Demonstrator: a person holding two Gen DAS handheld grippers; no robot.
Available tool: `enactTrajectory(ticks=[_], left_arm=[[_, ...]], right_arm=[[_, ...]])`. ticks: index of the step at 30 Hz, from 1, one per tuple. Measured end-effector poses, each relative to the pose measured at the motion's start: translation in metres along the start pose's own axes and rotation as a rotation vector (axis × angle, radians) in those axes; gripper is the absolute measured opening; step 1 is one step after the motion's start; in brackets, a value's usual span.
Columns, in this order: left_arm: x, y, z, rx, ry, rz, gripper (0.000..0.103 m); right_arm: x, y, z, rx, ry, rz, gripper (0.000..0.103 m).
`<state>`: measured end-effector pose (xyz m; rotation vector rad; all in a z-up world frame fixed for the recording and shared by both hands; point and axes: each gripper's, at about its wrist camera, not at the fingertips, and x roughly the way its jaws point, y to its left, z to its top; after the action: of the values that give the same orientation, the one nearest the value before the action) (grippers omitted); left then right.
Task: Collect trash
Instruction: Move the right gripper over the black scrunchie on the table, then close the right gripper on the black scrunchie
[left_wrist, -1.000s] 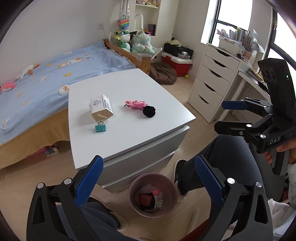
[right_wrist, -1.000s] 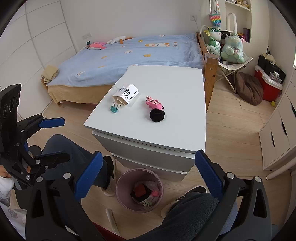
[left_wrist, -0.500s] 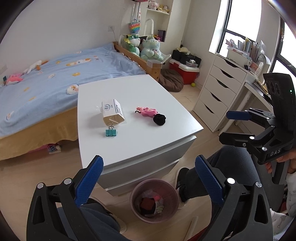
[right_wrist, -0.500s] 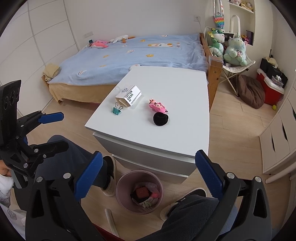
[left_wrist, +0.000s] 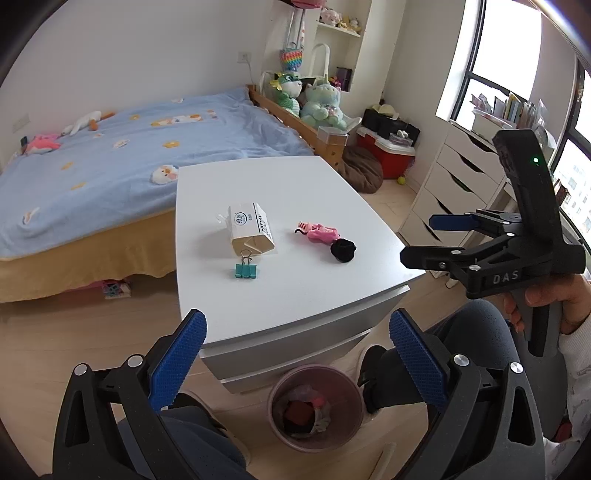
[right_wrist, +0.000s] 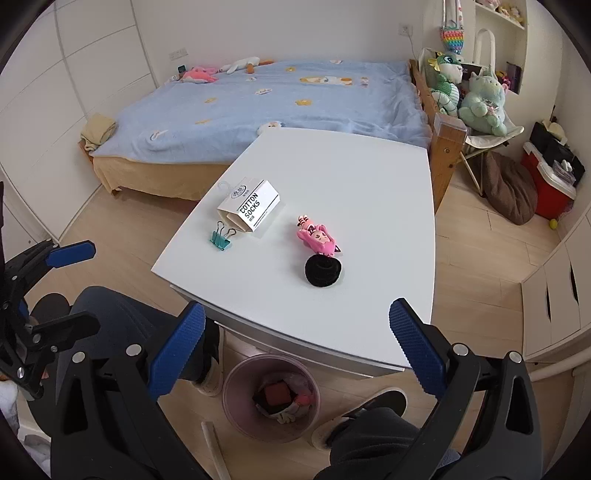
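on the white desk (left_wrist: 295, 192) four items are seen: a cotton socks package (left_wrist: 251, 230) lying on its side, a teal binder clip (left_wrist: 245, 267) just beside its near end, a pink toy figure (left_wrist: 319, 232) to the right, and a black round item (left_wrist: 342, 250) touching or nearly touching the figure's near end. in the right wrist view the same set is noted: package (right_wrist: 251, 206), clip (right_wrist: 221, 238), figure (right_wrist: 318, 238), black item (right_wrist: 322, 270). on the wooden floor, at the foot of the desk front, a pinkish trash bin (left_wrist: 314, 404) is placed between the person's feet; a reddish block and crumpled scraps are seen inside. the left tool (left_wrist: 297, 354) is held low, before the desk's near edge and above the bin, its blue-padded fingers spread wide with nothing between them. the right tool (right_wrist: 295, 350) is held likewise, wide apart and empty, over the bin (right_wrist: 271, 397). from the left view the right tool is also seen off the desk's right corner, gripped by a hand (left_wrist: 554, 302), fingers parted. none of the desk items is touched by either tool. a bed (left_wrist: 110, 158) with a blue cover is noted behind the desk, plush toys (left_wrist: 310, 99) at its far corner, and a white drawer unit (left_wrist: 454, 177) by the window.
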<state>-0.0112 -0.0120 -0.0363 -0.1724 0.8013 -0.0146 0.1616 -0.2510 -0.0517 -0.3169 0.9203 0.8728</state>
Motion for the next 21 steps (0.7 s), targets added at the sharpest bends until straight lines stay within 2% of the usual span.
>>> enactTrajectory(ticks=[9,16,18,19,21], left_arm=[[0.001,0.008,-0.001,-0.02,0.006,0.011,0.095],[0.002,0.015,-0.002,-0.041,0.006,0.015,0.095],[0.003,0.017,-0.002,-0.044,0.008,0.016,0.095],[0.003,0.017,-0.003,-0.047,0.009,0.015,0.095],[0.004,0.019,-0.003,-0.051,0.009,0.012,0.095]], right_arm=[[0.051,-0.008,0.025,-0.011,0.098,-0.033,0.098],[0.082,-0.013,0.028,-0.011,0.16,-0.05,0.098],[0.088,-0.013,0.028,-0.014,0.176,-0.053,0.092],[0.091,-0.013,0.028,-0.017,0.185,-0.057,0.086],[0.096,-0.013,0.028,-0.019,0.195,-0.06,0.083]])
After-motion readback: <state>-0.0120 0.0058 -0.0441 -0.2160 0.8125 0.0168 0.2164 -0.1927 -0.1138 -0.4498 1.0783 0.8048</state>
